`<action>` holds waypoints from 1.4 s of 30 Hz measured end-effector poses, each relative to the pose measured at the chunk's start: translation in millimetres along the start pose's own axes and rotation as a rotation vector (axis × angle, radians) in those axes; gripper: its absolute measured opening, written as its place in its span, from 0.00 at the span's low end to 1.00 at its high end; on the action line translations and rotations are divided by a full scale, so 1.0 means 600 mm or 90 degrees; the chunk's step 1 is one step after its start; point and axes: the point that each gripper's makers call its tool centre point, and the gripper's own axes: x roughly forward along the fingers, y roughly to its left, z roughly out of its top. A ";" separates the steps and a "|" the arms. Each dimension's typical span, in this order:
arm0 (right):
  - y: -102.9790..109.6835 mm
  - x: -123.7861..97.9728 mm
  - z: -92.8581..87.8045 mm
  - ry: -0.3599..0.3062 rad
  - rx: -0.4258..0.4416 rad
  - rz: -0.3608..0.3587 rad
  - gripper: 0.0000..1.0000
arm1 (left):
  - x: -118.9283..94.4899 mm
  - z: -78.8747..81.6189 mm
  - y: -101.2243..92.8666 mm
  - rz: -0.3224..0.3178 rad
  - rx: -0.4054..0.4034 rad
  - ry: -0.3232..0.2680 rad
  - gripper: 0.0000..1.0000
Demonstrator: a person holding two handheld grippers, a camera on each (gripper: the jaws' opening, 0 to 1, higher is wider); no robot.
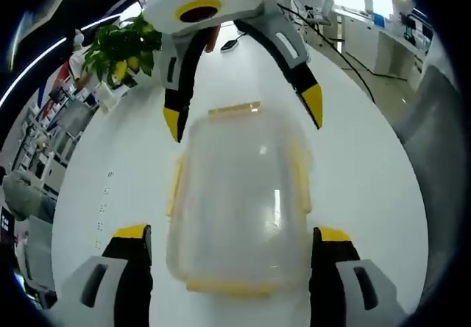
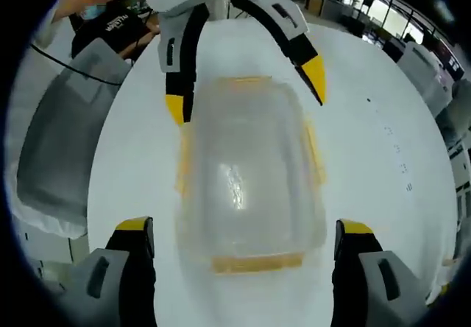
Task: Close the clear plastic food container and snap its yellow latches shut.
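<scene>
A clear plastic container [image 1: 239,202] [image 2: 246,172] lies on the white table [image 1: 368,194] with its clear lid resting on top. Yellow latches show at its ends [image 1: 234,110] [image 2: 254,262] and along its long sides [image 1: 175,187] [image 2: 315,150]; I cannot tell whether they are snapped. My left gripper [image 1: 234,233] is open, its yellow-tipped jaws standing either side of the container's near end. The right gripper [image 1: 243,113] faces it from the far end, also open and straddling that end. In the right gripper view, my right gripper [image 2: 245,227] is open around its end, opposite the left gripper [image 2: 244,93].
A potted green plant [image 1: 121,47] stands at the table's far left edge. A black cable [image 1: 346,54] runs over the table's far right. A grey padded seat [image 2: 62,157] sits beside the table, with a person in a dark shirt [image 2: 110,25] behind it.
</scene>
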 end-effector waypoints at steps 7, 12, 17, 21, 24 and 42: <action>-0.004 0.001 -0.002 0.023 -0.047 -0.008 0.78 | 0.001 -0.011 -0.005 -0.007 0.018 0.007 0.78; -0.003 0.002 -0.004 0.022 -0.047 -0.008 0.78 | -0.001 -0.012 -0.007 -0.001 0.012 0.017 0.77; -0.001 0.008 0.002 0.034 -0.049 -0.008 0.78 | -0.006 -0.018 -0.013 0.002 0.007 0.022 0.77; 0.005 0.016 0.018 0.053 -0.057 -0.005 0.78 | -0.018 -0.033 -0.023 0.007 0.000 0.028 0.77; 0.015 0.030 0.046 0.057 -0.065 0.000 0.78 | -0.033 -0.055 -0.033 0.011 -0.004 0.039 0.77; 0.077 0.101 0.202 0.035 -0.104 0.006 0.80 | -0.138 -0.196 -0.098 0.038 -0.029 0.133 0.77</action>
